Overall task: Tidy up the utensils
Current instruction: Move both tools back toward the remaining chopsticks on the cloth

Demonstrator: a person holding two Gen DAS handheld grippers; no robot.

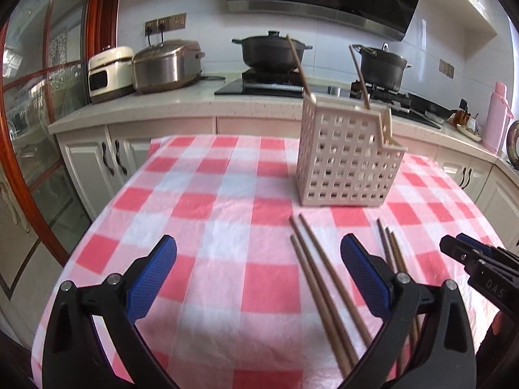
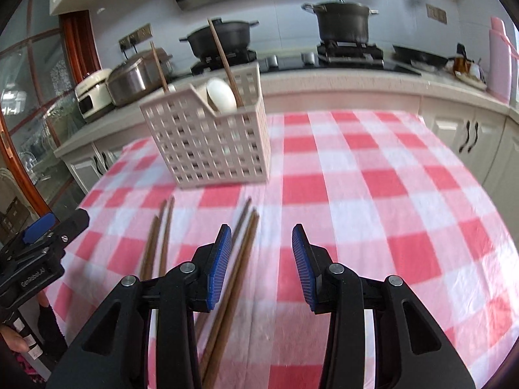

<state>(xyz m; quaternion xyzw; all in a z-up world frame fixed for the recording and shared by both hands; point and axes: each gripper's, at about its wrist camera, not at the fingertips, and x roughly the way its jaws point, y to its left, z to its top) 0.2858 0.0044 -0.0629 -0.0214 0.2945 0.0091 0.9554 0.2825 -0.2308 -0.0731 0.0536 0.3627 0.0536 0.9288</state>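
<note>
Left claw spread wide and empty, right claw parted, empty, above chopsticks

table: checked cloth | on it: basket, chopsticks

Lighting: bright, even daylight; the glass door at the left edge is the brightest area. Glare: pale sheen on the tiled wall and on the steel cooker. Shadows: soft, short, beside the lattice utensil basket on the checked tablecloth. Blur: slight motion smear on the chopsticks in the right wrist view. Distortion: strong fisheye bowing of the countertop; black vignette in all corners.
</note>
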